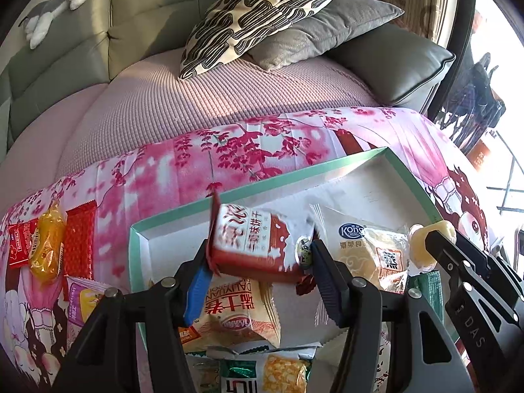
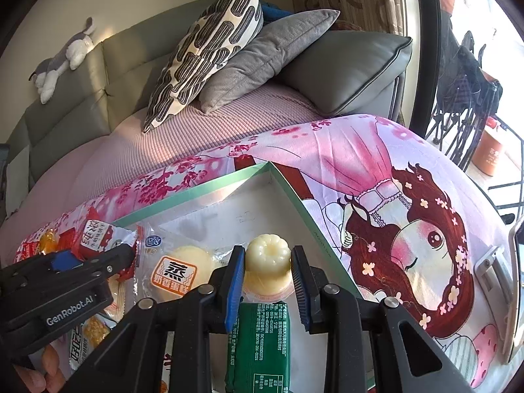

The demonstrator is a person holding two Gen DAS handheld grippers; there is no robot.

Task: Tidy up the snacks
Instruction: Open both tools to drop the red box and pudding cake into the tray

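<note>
Red biscuit packet (image 1: pixel 255 242) lies crosswise between left gripper (image 1: pixel 258 275) fingers.

My black fingers (image 1: pixel 322 262) wear blue pads. They hold a red-and-white packet (image 1: pixel 255 245); my other pair holds a pale yellow jelly cup (image 2: pixel 268 265). The box (image 1: pixel 294 172) is mint green outside, white inside. The cloth (image 2: pixel 376 170) is pink with blossoms and a red-haired cartoon girl. A green packet (image 2: pixel 258 337) lies below.
</note>
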